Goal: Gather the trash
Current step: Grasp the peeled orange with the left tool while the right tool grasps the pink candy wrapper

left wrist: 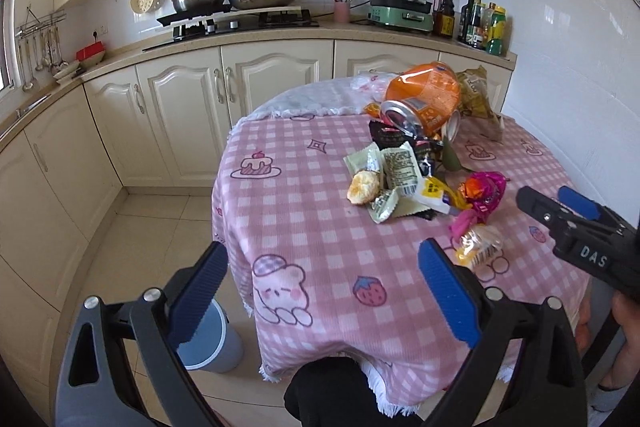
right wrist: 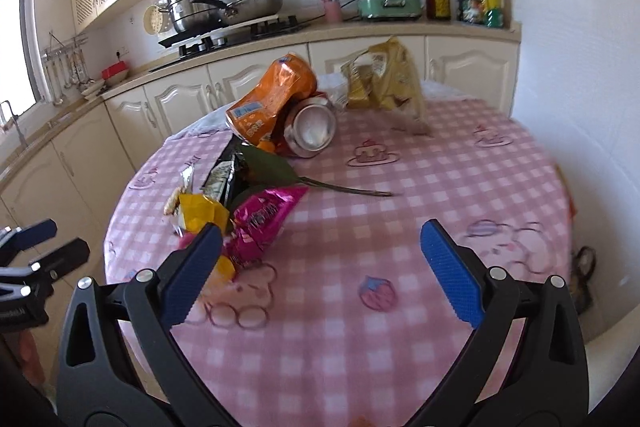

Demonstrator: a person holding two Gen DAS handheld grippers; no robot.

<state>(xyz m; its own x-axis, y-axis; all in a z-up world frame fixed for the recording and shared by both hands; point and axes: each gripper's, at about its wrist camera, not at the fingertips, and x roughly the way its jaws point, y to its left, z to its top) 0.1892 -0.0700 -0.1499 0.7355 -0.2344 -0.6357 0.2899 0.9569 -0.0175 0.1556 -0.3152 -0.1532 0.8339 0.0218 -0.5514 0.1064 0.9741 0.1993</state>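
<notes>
On the floor at the far left, below the edge of the worktop point(left wrist: 280, 211), stands a grey bin point(left wrist: 216, 343), and nothing can be seen inside it from here. Right of the bin, on the pink checked cloth, the trash lies in one loose heap. None of it looks collected yet, so the task seems to be at its very start.

Nearest the bin side of the heap is a half-eaten pastry point(left wrist: 363, 187), touching some pale green wrappers point(left wrist: 394, 173). Right of those come a yellow wrapper point(left wrist: 434, 193) and a shiny pink wrapper point(left wrist: 486, 193), with a small clear packet point(left wrist: 478, 245) just beside it, toward the front edge. Behind them, farther from the bin, a tipped drink can point(left wrist: 412, 115) leans against an orange snack bag point(left wrist: 424, 85), and a tan bag point(left wrist: 478, 95) sits at the back right. A green leaf with a long stem point(right wrist: 280, 171) lies between the can and the pink wrapper.

The left gripper point(left wrist: 322, 283) hangs above the front of the worktop, over the side nearest the bin, level and pointing at the heap. Its jaws stand wide apart and hold nothing. The right gripper point(right wrist: 322, 259) hovers farther from the bin, also aimed forward, its left finger close to the pink wrapper. Its jaws are spread wide too and are empty.
</notes>
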